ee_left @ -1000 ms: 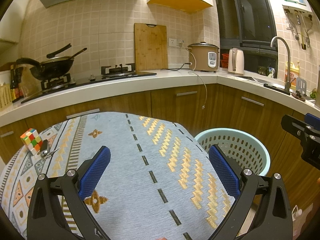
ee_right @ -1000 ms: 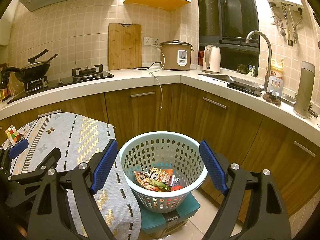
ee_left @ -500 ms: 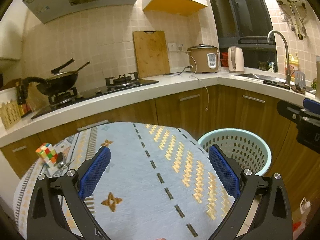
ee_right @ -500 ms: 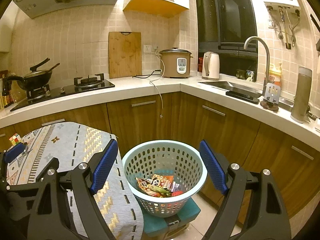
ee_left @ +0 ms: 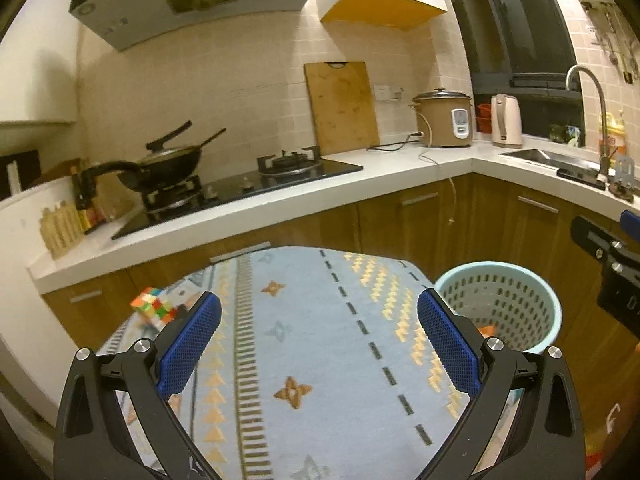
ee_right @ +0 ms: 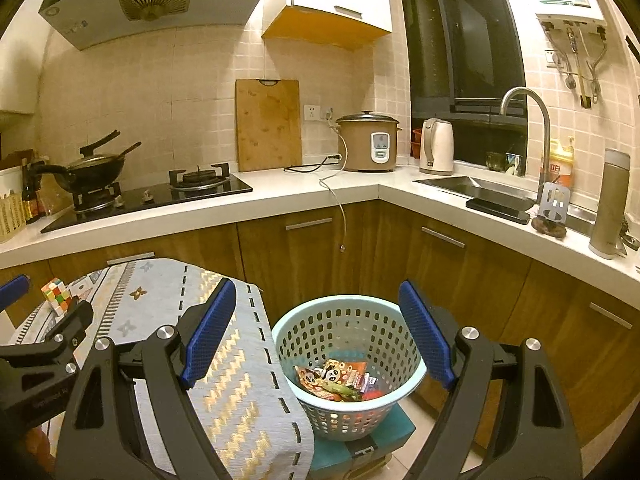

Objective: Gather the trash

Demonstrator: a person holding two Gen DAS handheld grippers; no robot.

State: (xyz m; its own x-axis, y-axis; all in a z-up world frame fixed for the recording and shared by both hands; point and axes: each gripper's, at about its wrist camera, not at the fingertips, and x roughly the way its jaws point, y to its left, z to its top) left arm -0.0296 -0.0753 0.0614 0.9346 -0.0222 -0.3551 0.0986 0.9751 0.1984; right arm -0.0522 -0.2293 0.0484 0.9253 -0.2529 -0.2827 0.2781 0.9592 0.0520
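Kitchen | basket [ee_right: 347, 354] trash [ee_right: 338, 376] partly hidden by rim | wrappers indistinct

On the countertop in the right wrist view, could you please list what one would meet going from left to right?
Wok → gas burner → cutting board → rice cooker → kettle → faucet → tall flask.
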